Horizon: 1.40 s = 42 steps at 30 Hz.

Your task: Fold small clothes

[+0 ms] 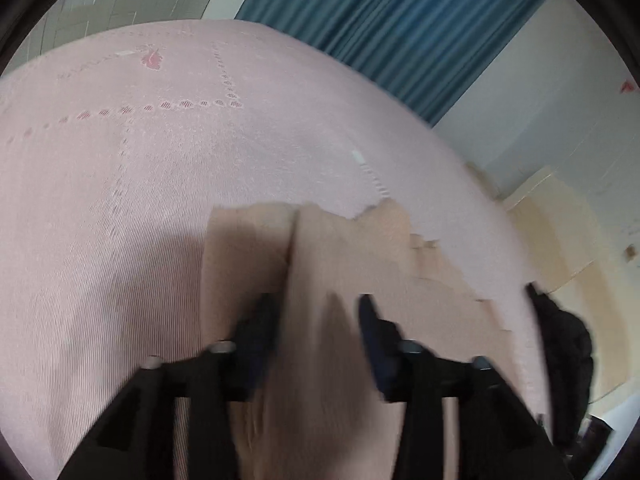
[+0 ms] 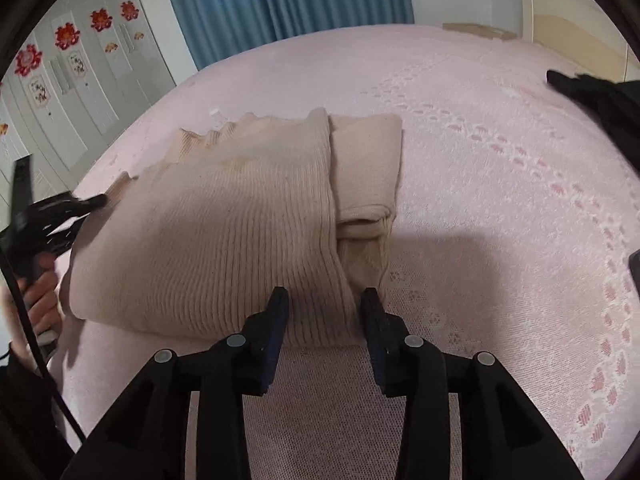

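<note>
A beige ribbed knit sweater (image 2: 224,220) lies partly folded on the pink bed cover (image 2: 500,200). One sleeve (image 2: 368,168) is folded along its right side. My right gripper (image 2: 325,300) is open, fingers astride the sweater's near edge. My left gripper (image 1: 318,308) is open with sweater fabric (image 1: 340,264) between and over its fingers; the view is blurred. The left gripper also shows in the right wrist view (image 2: 94,201) at the sweater's left edge, held by a hand.
A black garment (image 2: 600,100) lies at the bed's right edge, also in the left wrist view (image 1: 564,344). Blue curtains (image 2: 280,0) and white wardrobe doors (image 2: 80,72) stand beyond the bed. A cream headboard (image 2: 572,8) is at the far right.
</note>
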Motion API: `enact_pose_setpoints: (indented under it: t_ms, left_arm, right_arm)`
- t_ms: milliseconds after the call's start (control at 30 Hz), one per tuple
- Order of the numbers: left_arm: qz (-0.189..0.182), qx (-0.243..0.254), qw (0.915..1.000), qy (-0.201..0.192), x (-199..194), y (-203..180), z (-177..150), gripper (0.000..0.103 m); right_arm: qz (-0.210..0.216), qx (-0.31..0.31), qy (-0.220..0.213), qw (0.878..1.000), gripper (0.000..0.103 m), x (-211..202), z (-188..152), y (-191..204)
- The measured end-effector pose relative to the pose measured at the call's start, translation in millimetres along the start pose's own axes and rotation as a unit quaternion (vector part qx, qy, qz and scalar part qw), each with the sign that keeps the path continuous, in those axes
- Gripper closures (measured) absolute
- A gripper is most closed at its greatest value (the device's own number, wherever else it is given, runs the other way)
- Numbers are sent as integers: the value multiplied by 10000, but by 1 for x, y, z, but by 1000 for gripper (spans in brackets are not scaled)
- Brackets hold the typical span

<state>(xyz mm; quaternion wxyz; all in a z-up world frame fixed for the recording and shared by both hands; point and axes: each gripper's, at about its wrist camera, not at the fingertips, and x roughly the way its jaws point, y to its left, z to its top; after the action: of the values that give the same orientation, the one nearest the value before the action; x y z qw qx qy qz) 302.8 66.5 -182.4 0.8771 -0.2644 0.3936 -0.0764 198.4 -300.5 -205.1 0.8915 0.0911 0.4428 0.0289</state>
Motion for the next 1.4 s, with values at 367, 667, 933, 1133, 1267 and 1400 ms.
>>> enact_pose_setpoints:
  t_ms: [367,667,933,1133,1267,1400]
  left_arm:
    - [348,600,9974,-218,-98,7,-77,42]
    - [223,-27,9997,39,-133,51,-102,42]
    - [154,-79,9998,114,-143,54,-122,42]
    - [144,-123,9996,222,-138,52,-128,42]
    - [-29,-316,9981,534,-122,51,-130,42]
    - [-238,-427,9970,602,-112,45,-131,42]
  right_arm:
    - [-79,-94,-402,9991,62,-34,-15,17]
    - [302,26,-622,9976,59,-73,-42,34]
    - [397,88,-522,9978,58,-72,-47,38]
    - [508,186,-337,9980,58,-65,-46,33]
    - [543,180,-322,9978,58,-64,-47,34]
    - [638,136,-250,9976,58,-59,-44,40]
